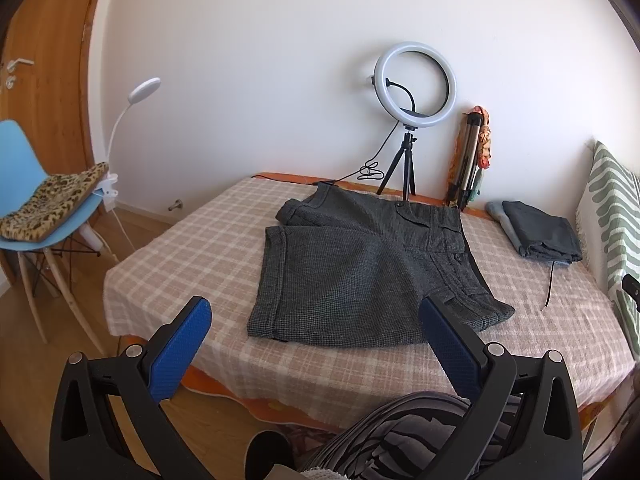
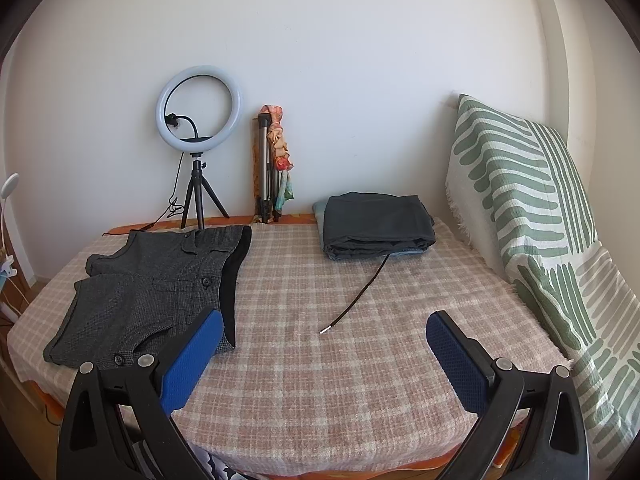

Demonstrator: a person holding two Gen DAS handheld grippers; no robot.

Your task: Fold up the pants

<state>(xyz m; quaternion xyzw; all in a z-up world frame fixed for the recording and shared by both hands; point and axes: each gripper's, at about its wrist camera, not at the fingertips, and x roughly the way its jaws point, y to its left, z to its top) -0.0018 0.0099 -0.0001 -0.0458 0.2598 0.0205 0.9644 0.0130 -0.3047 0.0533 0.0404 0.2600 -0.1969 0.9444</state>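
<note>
A pair of grey checked short pants (image 1: 360, 268) lies spread flat on the plaid bed cover (image 1: 200, 232), legs pointing left, waistband to the right. It also shows at the left in the right wrist view (image 2: 160, 288). My left gripper (image 1: 316, 312) is open and empty, held above the bed's near edge just in front of the pants. My right gripper (image 2: 324, 328) is open and empty above bare plaid cover (image 2: 320, 380), to the right of the pants' waistband.
A folded dark garment stack (image 2: 376, 224) with a loose black cord (image 2: 356, 300) lies at the back right. A ring light on a tripod (image 2: 198, 136) and a folded tripod (image 2: 266, 168) stand by the wall. A green-patterned cushion (image 2: 532, 216) lines the right. A blue chair (image 1: 36, 200) stands on the left.
</note>
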